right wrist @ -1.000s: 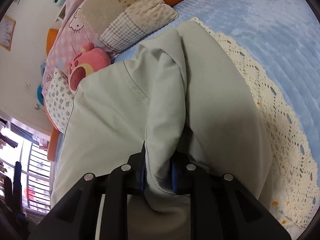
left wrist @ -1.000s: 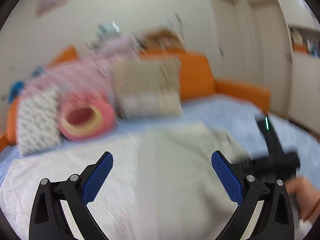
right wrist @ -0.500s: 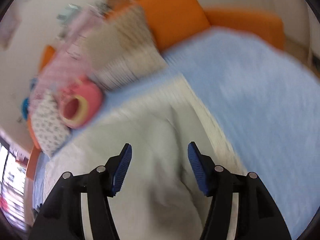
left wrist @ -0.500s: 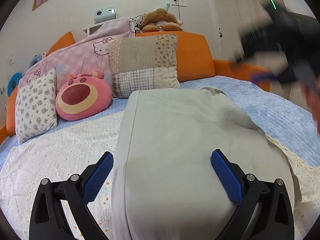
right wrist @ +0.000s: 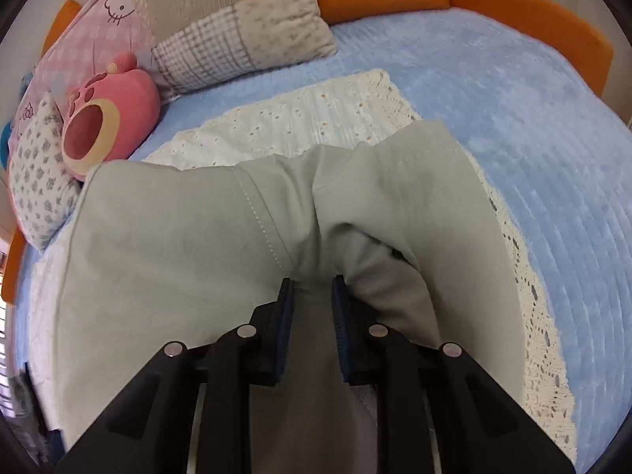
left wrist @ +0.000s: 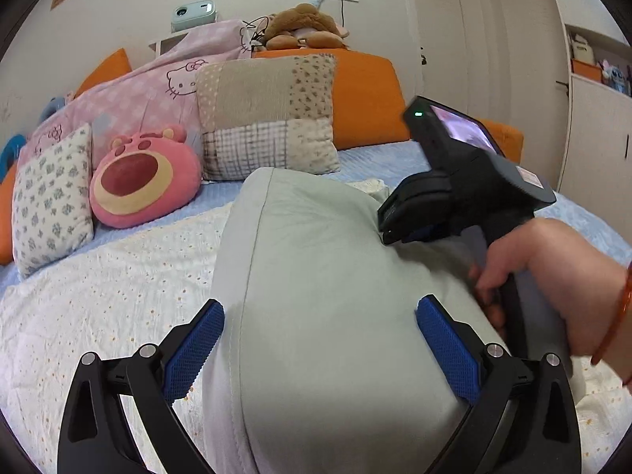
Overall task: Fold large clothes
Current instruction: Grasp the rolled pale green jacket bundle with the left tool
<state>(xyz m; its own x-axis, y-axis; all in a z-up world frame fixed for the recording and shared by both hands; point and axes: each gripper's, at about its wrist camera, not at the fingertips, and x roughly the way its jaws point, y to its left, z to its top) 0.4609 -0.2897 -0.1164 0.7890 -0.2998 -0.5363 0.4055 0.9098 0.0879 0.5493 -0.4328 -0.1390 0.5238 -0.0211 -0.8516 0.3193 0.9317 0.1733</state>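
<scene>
Your right gripper was closing its narrow jaws on a pinched ridge of the pale green garment, lying mid-bed on the lace cover. Your left gripper stood wide, holding nothing. A full bite of that fold would likely have served best before lifting.

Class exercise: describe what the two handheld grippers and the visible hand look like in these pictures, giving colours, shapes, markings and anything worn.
The left gripper has black forked fingers with silver rivets and blue textured pads. The right gripper is built the same; from the left wrist view its black body carries a small screen, a green light and a pale label. The right hand wears a thin red bracelet.
</scene>
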